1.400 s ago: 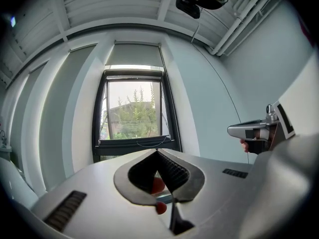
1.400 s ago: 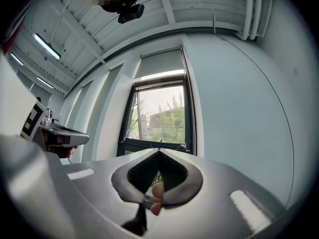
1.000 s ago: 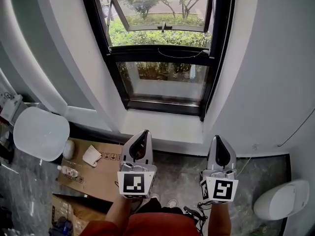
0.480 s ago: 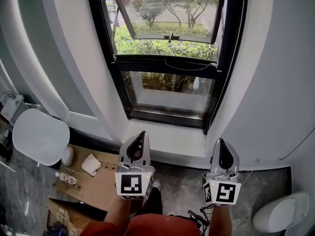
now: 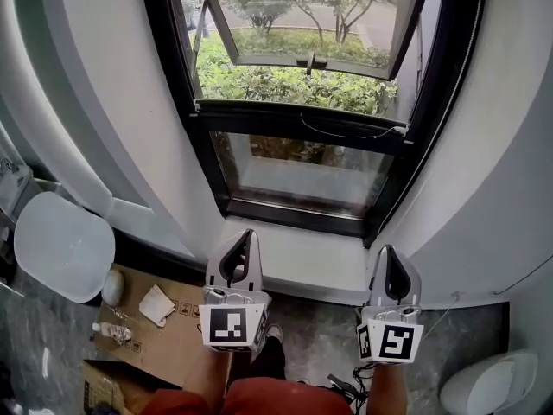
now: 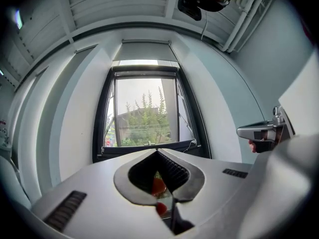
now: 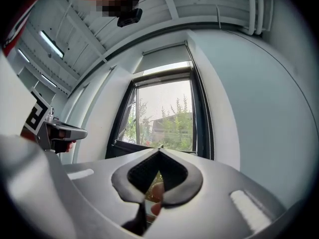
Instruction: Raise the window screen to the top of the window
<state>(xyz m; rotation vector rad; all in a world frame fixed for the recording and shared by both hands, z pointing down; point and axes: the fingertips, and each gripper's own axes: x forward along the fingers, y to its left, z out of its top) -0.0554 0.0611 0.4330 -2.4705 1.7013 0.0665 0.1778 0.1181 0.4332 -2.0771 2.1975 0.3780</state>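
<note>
A tall black-framed window (image 5: 298, 115) fills the far wall, with a black crossbar at mid height and a thin cord hanging along it. The upper sash (image 5: 302, 59) is tilted open outward; greenery shows beyond. In the left gripper view a pale band (image 6: 144, 62) runs across the window's top. I cannot tell where the screen's edge sits. My left gripper (image 5: 244, 236) and right gripper (image 5: 390, 253) are held side by side in front of the white sill (image 5: 302, 262), pointing at the window. Both are shut and empty. Each gripper's tip (image 6: 157, 151) (image 7: 159, 151) is well short of the frame.
A round white chair seat (image 5: 60, 245) stands at the left. Flattened cardboard (image 5: 168, 327) with a crumpled tissue and a small bottle lies on the floor below it. A white rounded fixture (image 5: 488, 383) sits at the lower right. White curved walls flank the window recess.
Both grippers have moved forward toward the window together, and the sill and frame now sit closer. Both have stayed shut.
</note>
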